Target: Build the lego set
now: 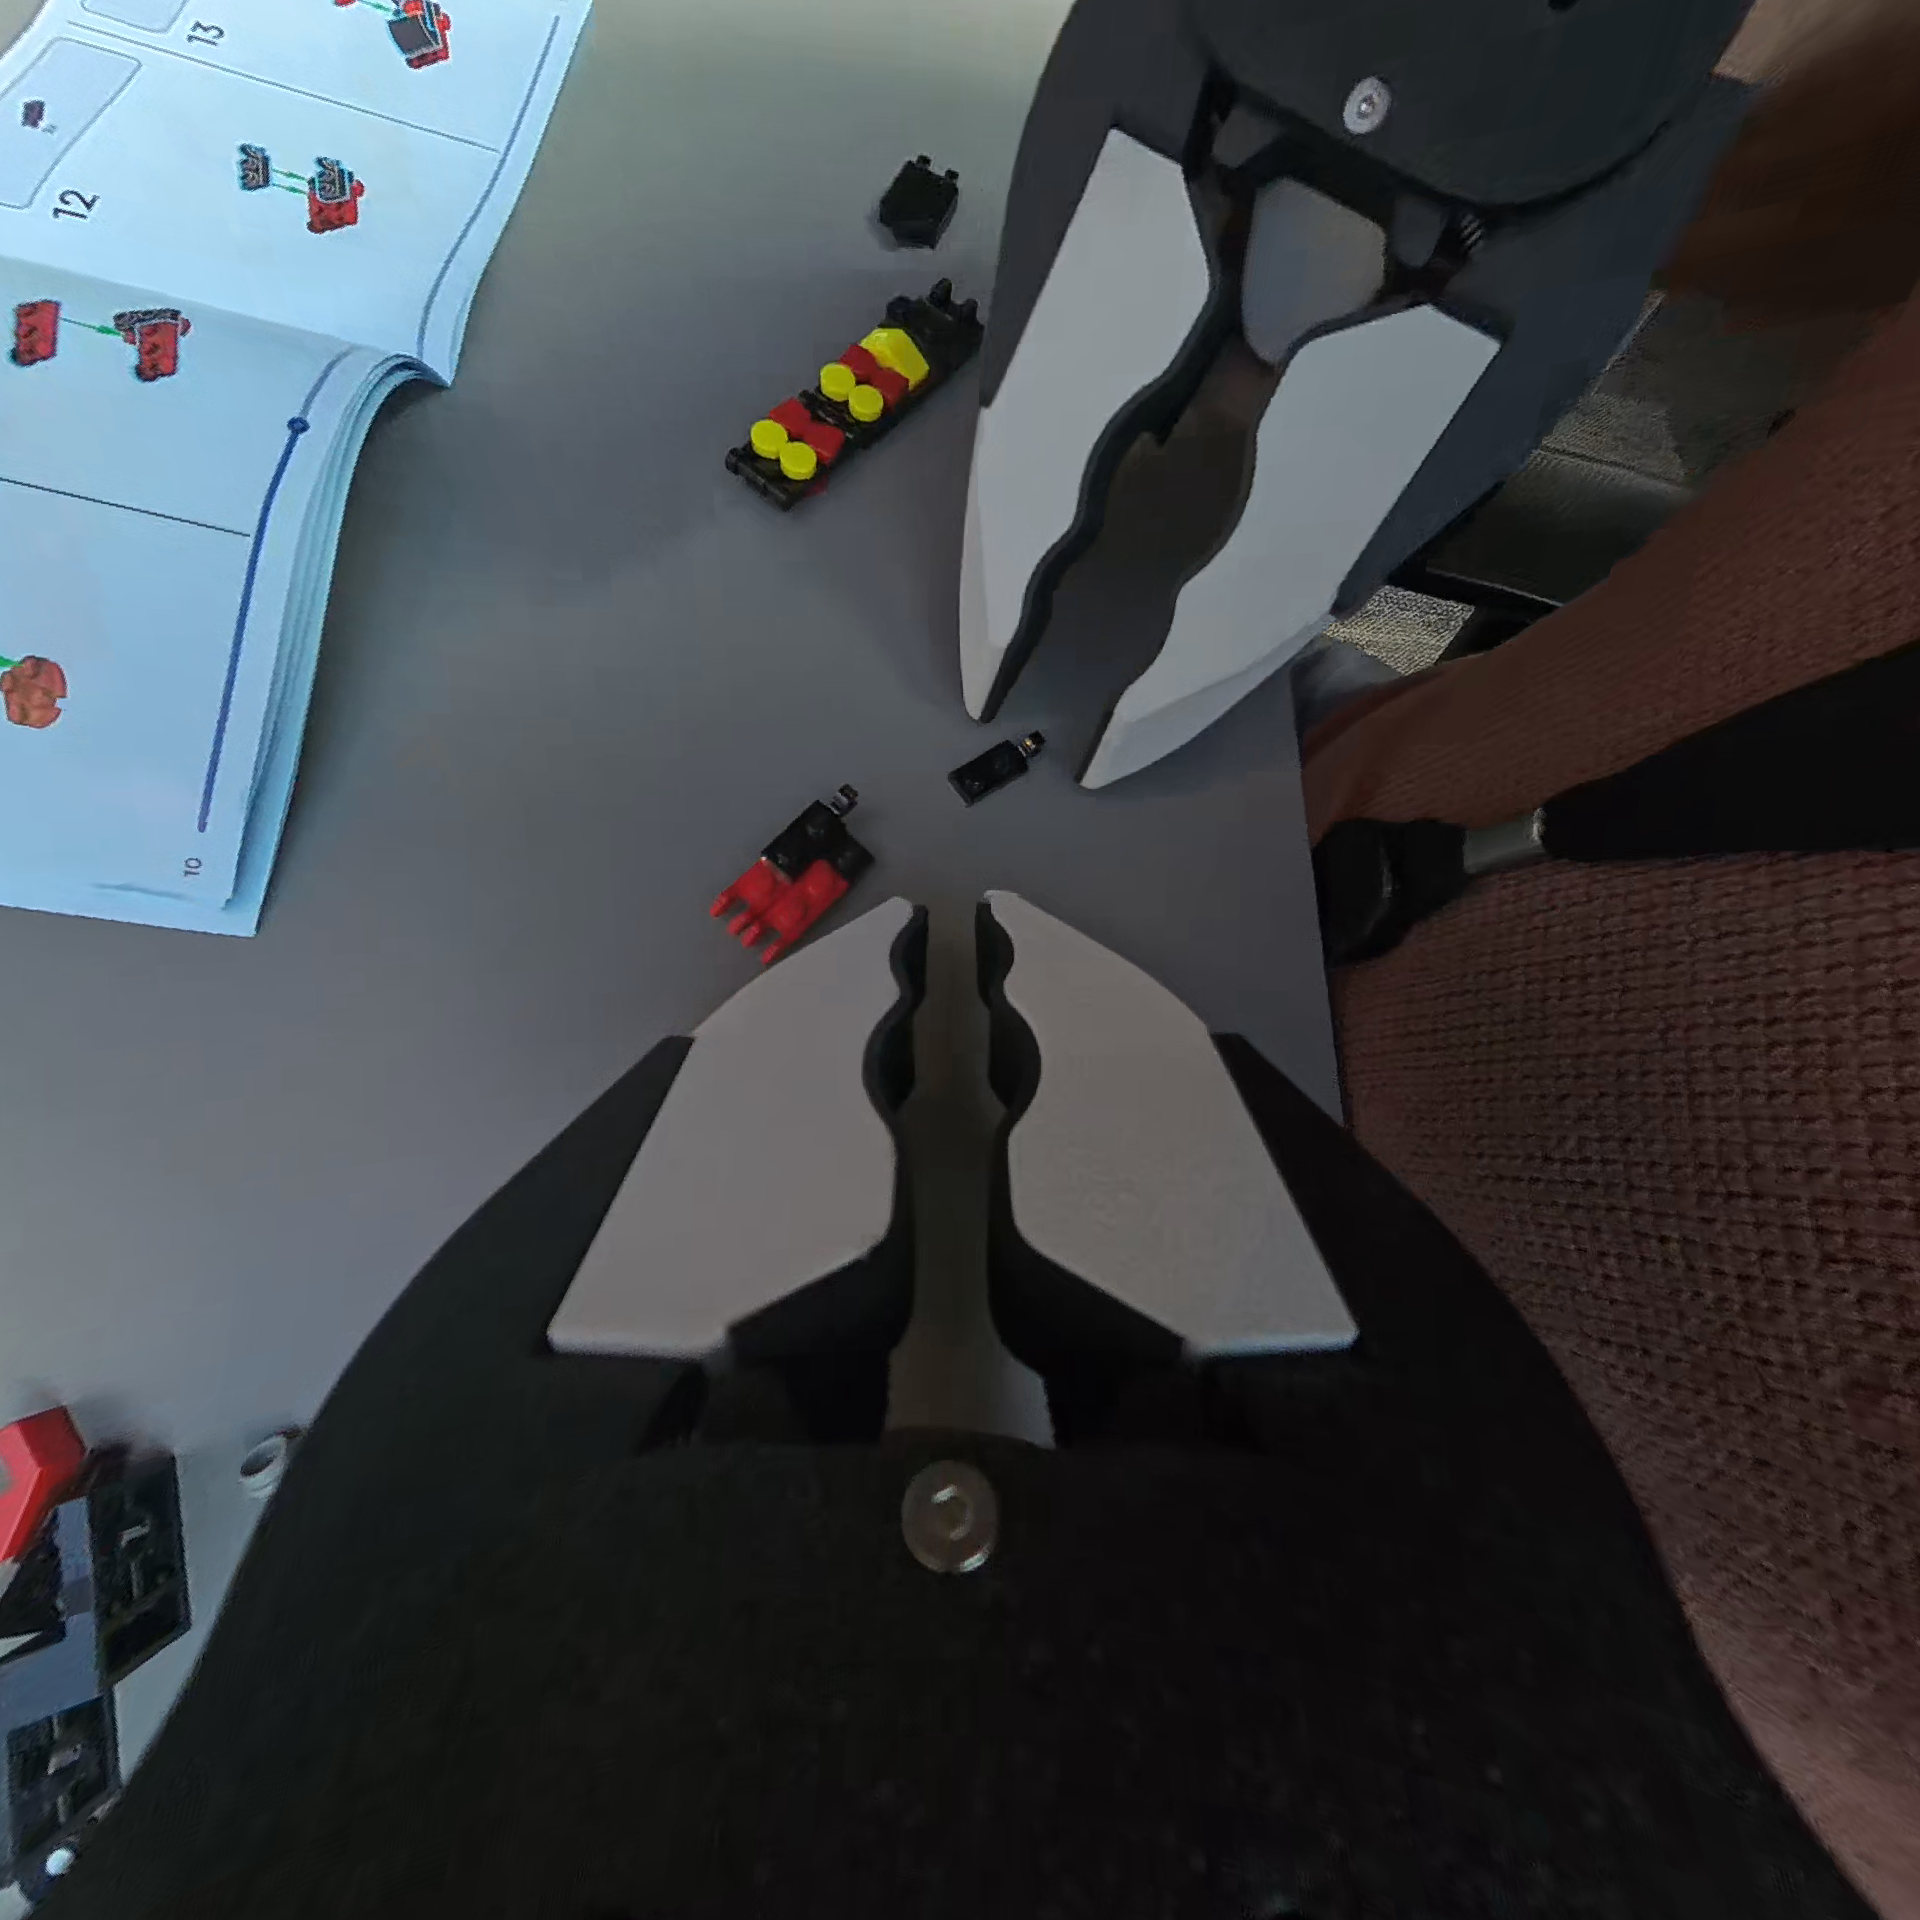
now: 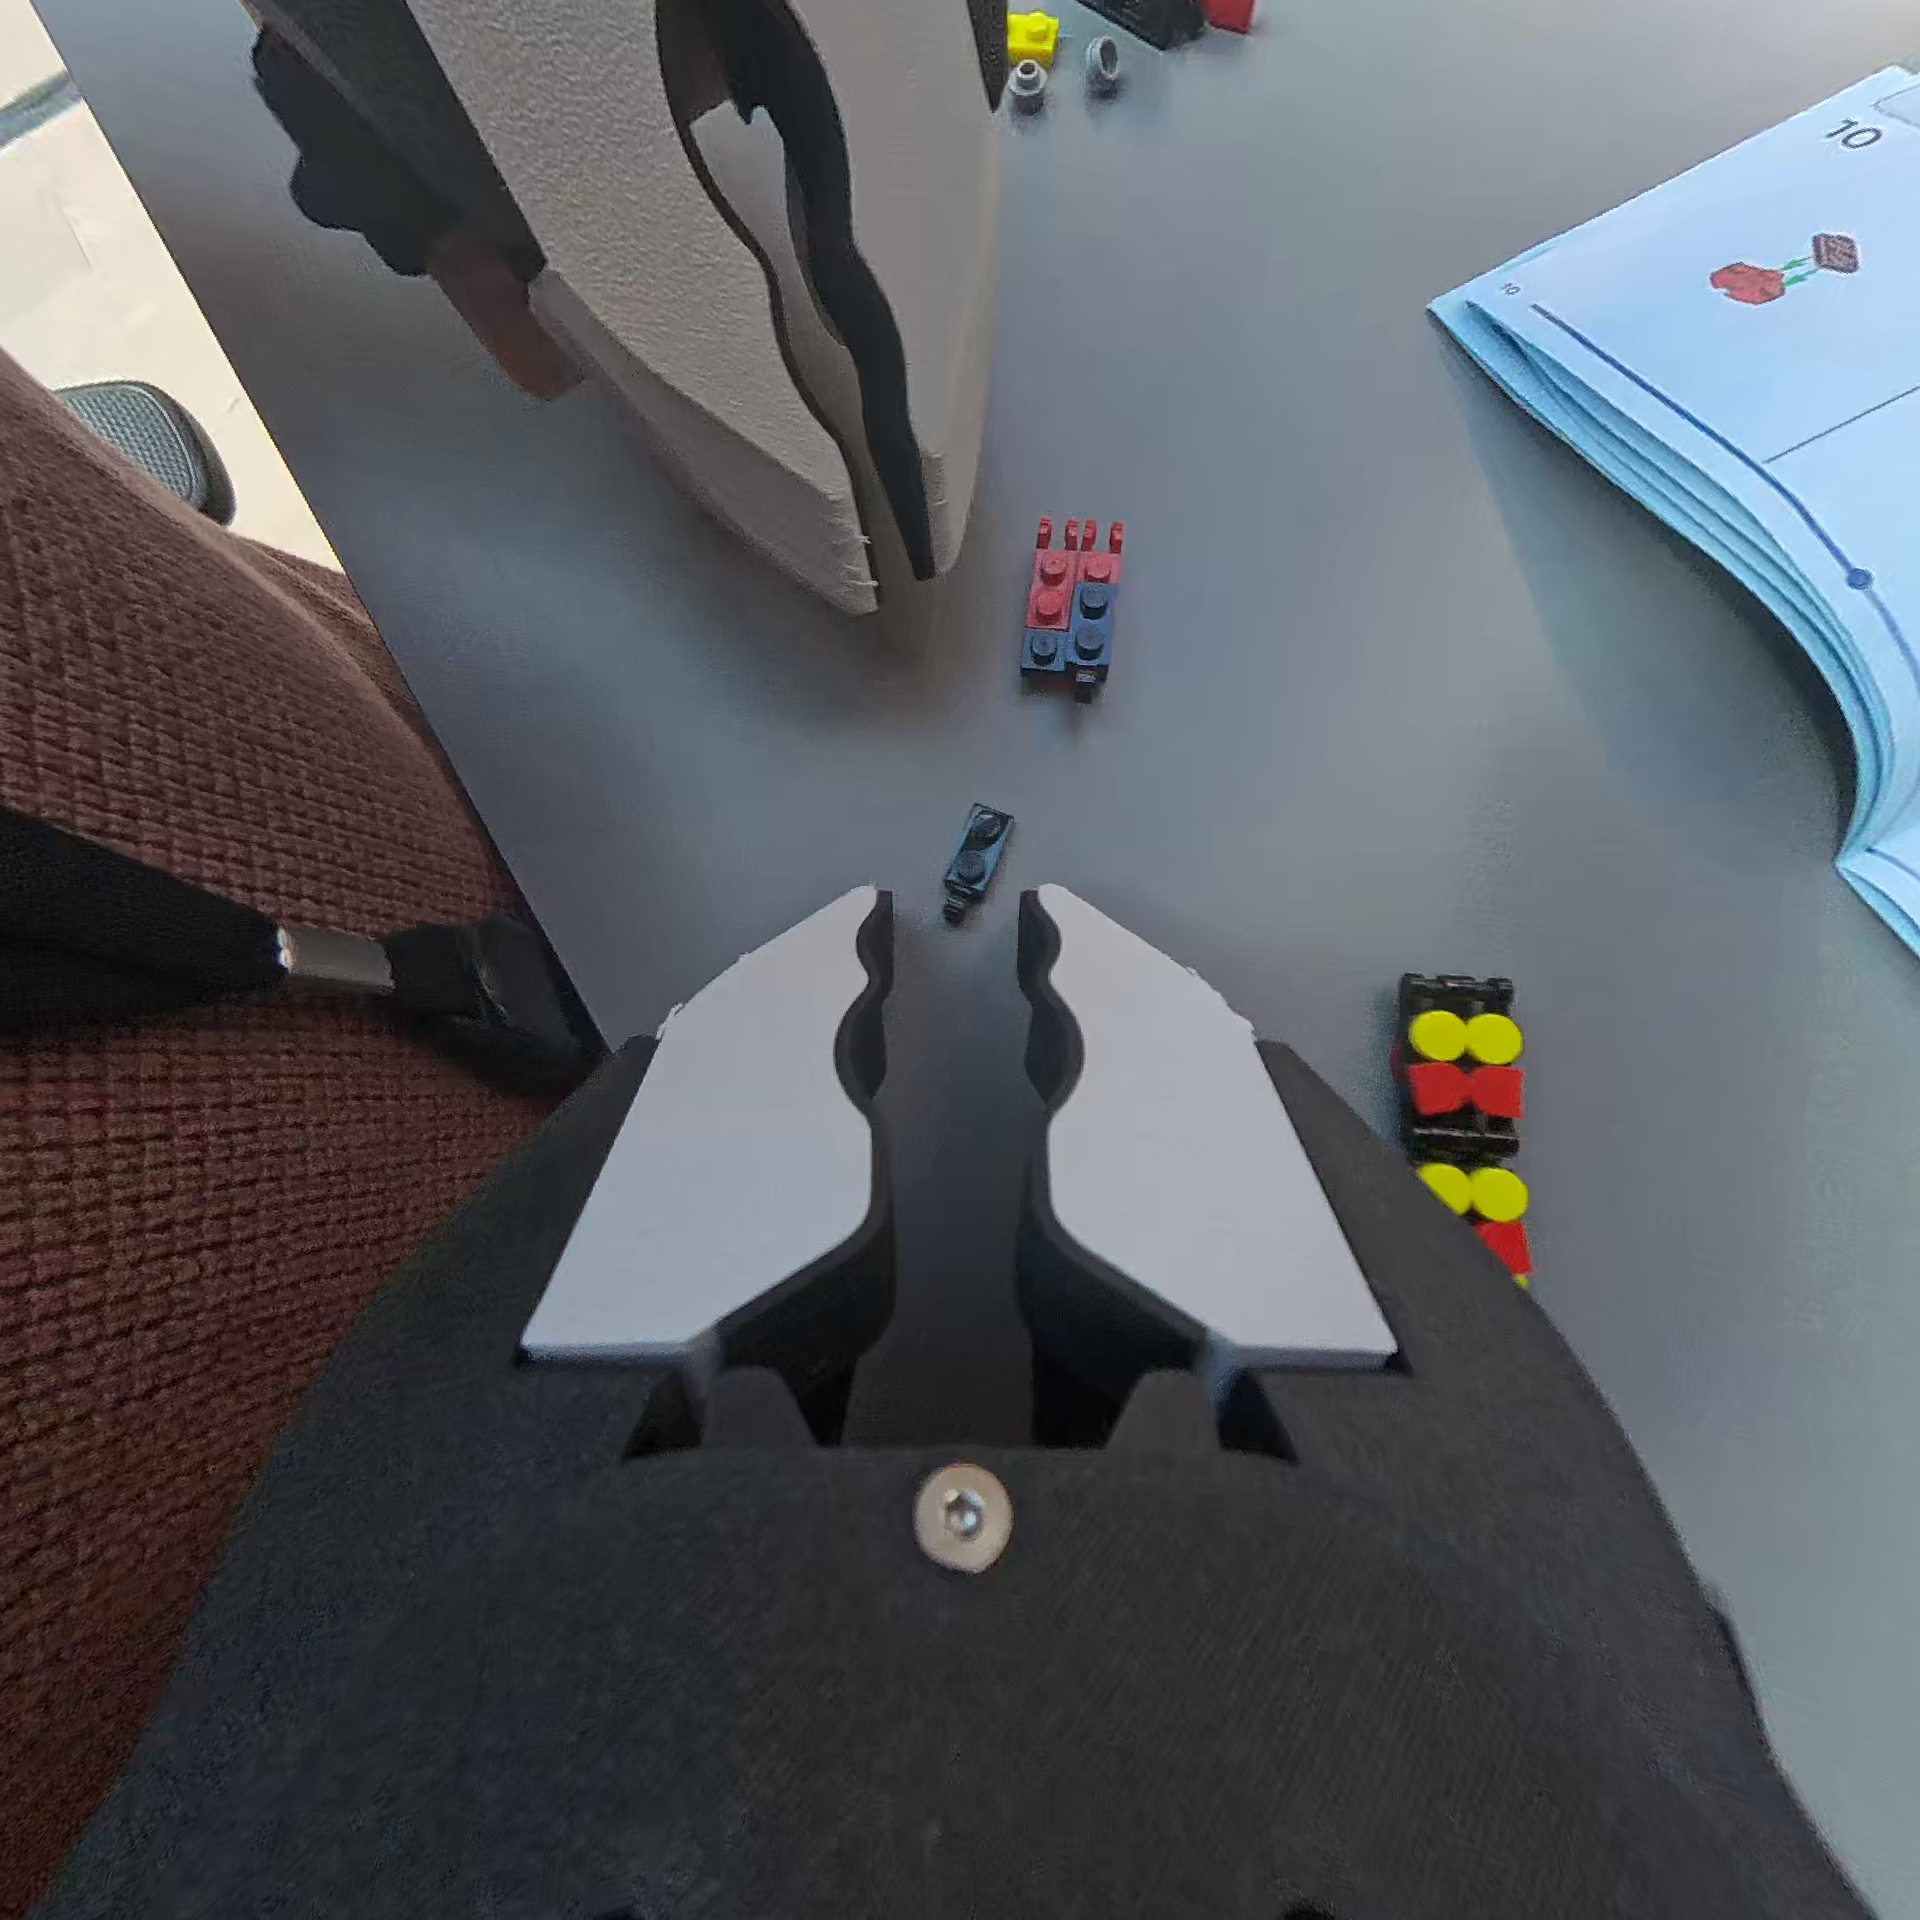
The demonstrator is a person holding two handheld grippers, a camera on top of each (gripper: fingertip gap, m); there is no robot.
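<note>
A small black plate with a clip [image 2: 977, 857] lies flat on the grey table [image 2: 1299, 790], just ahead of my right gripper [image 2: 956, 894]. That gripper is open and empty, its tips either side of the plate's near end. The plate also shows in the left wrist view [image 1: 992, 771]. A red-and-black hinge assembly [image 1: 800, 873] lies just left of my left gripper [image 1: 951, 902], whose jaws stand a narrow gap apart and hold nothing. A black strip with yellow round tiles and red pieces [image 1: 857, 400] lies farther off.
An open instruction booklet [image 1: 156, 468] lies at the left. A small black brick [image 1: 920, 203] sits beyond the strip. Loose parts [image 1: 73, 1558] lie at the lower left. The table edge and a person's brown sleeve [image 1: 1662, 1247] are at the right.
</note>
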